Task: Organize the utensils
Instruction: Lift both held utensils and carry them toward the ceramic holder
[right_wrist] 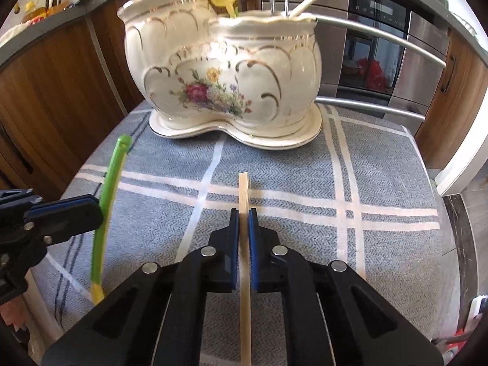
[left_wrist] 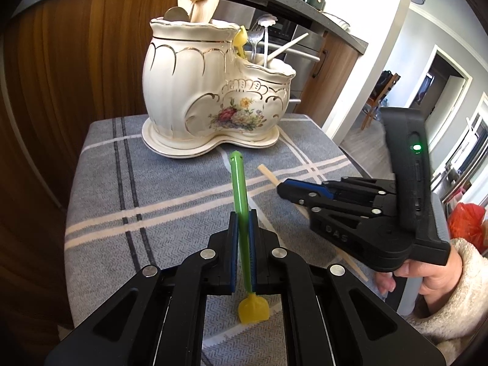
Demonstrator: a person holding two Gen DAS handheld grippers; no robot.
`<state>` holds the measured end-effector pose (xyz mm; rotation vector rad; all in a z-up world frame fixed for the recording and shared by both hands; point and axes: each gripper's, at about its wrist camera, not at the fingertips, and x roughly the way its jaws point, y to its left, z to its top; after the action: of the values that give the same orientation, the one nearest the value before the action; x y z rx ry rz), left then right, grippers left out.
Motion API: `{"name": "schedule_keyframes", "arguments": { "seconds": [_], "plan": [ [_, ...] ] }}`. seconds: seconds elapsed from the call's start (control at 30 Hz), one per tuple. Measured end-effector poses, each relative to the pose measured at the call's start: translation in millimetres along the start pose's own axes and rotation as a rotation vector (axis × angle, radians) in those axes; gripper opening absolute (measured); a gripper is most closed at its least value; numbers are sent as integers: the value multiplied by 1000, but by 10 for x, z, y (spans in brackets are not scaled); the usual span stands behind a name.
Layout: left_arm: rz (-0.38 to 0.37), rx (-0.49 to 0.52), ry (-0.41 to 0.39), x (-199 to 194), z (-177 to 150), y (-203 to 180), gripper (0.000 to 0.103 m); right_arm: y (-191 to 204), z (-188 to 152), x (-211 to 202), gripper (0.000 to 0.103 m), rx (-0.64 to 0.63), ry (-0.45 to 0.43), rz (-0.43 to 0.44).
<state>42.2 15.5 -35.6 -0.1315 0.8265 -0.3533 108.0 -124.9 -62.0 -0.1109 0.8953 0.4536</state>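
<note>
A cream ceramic utensil holder [left_wrist: 213, 91] with gold trim and painted flowers stands at the far end of the cloth; it also shows in the right wrist view [right_wrist: 225, 70]. It holds several utensils in two compartments. My left gripper [left_wrist: 243, 213] is shut on a green utensil with a yellow head [left_wrist: 239, 189], held above the cloth, handle pointing at the holder. My right gripper [right_wrist: 243, 213] is shut on a thin wooden stick [right_wrist: 244, 244]. The right gripper [left_wrist: 282, 187] sits right of the left one. The green utensil [right_wrist: 106, 189] shows at left in the right wrist view.
A grey plaid cloth [left_wrist: 152, 207] covers the small table. Wooden cabinets [left_wrist: 76, 61] stand behind and to the left. A steel oven with bar handles [right_wrist: 381, 45] is behind the holder. A doorway [left_wrist: 436, 85] opens at the right.
</note>
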Motion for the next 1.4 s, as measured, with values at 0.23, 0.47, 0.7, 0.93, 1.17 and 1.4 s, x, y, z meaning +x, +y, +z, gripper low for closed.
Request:
{"name": "schedule_keyframes", "arguments": {
  "seconds": [0.23,0.47,0.7,0.93,1.17,1.4],
  "plan": [
    [8,9,-6,0,24,0,1,10,4,-248,6,-8,-73,14],
    [11,29,79,303,15,-68,11,23,10,-281,6,1,-74,31],
    [81,50,109,541,56,-61,14,36,-33,-332,6,-4,-78,37],
    [134,104,109,638,65,-107,11,39,-50,-325,6,-4,-78,42],
    [93,112,49,472,57,-93,9,5,-58,-401,6,8,-101,49],
    [21,89,-119,-136,185,-60,9,-34,19,-710,6,13,-190,58]
  ]
}}
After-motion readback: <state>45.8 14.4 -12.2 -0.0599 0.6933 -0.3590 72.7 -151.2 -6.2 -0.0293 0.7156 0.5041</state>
